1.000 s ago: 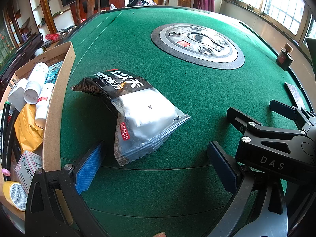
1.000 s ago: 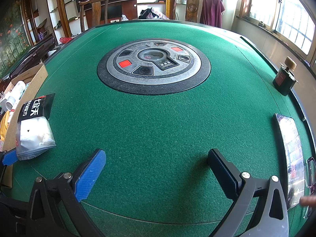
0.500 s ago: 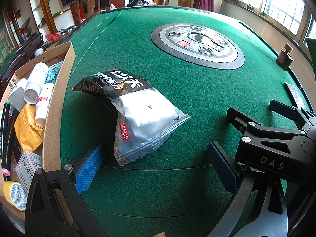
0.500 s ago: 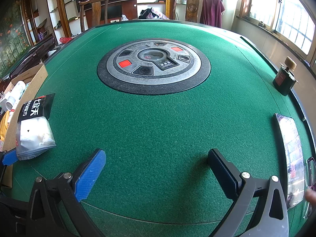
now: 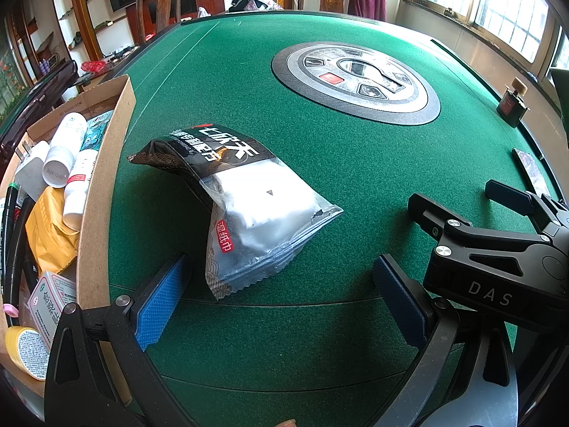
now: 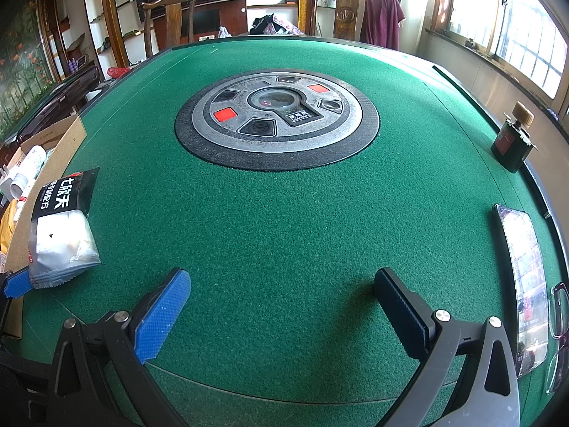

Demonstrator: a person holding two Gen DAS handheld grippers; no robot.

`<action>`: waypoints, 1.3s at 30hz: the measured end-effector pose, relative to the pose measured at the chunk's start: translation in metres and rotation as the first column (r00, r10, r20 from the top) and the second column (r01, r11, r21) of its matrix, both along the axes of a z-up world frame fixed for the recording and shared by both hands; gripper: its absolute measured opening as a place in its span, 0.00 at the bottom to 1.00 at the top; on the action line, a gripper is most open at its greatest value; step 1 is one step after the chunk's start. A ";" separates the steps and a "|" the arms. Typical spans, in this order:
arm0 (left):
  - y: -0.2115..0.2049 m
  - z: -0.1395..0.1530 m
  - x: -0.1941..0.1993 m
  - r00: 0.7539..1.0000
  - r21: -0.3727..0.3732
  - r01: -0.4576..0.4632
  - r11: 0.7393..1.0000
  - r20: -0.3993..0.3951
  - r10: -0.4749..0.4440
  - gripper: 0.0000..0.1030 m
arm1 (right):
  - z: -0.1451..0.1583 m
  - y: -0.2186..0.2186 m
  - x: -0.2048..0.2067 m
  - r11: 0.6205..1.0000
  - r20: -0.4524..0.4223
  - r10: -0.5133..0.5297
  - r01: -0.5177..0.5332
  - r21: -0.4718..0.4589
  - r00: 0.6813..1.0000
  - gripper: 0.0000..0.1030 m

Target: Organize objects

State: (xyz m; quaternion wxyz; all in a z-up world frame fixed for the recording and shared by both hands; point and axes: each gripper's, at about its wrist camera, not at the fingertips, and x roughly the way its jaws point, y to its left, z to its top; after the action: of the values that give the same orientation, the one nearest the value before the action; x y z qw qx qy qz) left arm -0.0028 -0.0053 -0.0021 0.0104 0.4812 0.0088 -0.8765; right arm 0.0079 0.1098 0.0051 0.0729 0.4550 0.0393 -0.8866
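Note:
A black-and-clear pack of wet wipes [image 5: 245, 206] lies on the green felt table [image 5: 320, 149], one end propped up beside a cardboard box [image 5: 106, 178]. My left gripper [image 5: 281, 299] is open just short of the pack, nothing between its fingers. In the right wrist view the same pack [image 6: 60, 227] sits at the far left. My right gripper [image 6: 281, 302] is open over bare felt; its body [image 5: 498, 259] shows at the right of the left wrist view. The box holds white bottles [image 5: 64, 149], a yellow pouch [image 5: 49, 231] and small packages.
A round grey control panel [image 6: 277, 117] sits in the table's middle. A dark bottle with a cork [image 6: 512, 142] stands at the right edge. A shiny flat package [image 6: 526, 277] and glasses [image 6: 558, 323] lie at the right rim. Chairs and shelves stand behind.

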 end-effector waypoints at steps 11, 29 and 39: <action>0.000 0.000 0.000 1.000 0.000 0.000 1.000 0.000 0.000 1.00 | 0.000 0.000 0.000 1.000 0.000 0.000 0.000 0.000 1.000 1.00; 0.000 0.000 0.000 1.000 0.000 0.000 1.000 0.000 0.000 1.00 | 0.000 0.000 0.000 1.000 0.000 0.000 0.000 0.000 1.000 1.00; 0.000 -0.001 0.001 1.000 0.000 0.021 1.000 0.000 -0.021 1.00 | 0.000 0.007 -0.002 0.993 0.019 0.114 -0.113 -0.033 0.993 1.00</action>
State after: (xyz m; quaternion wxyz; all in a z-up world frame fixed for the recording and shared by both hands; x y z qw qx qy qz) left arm -0.0020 -0.0051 -0.0030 0.0010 0.4812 0.0037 -0.8766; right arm 0.0055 0.1173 0.0049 0.1309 0.4601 0.0500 -0.8767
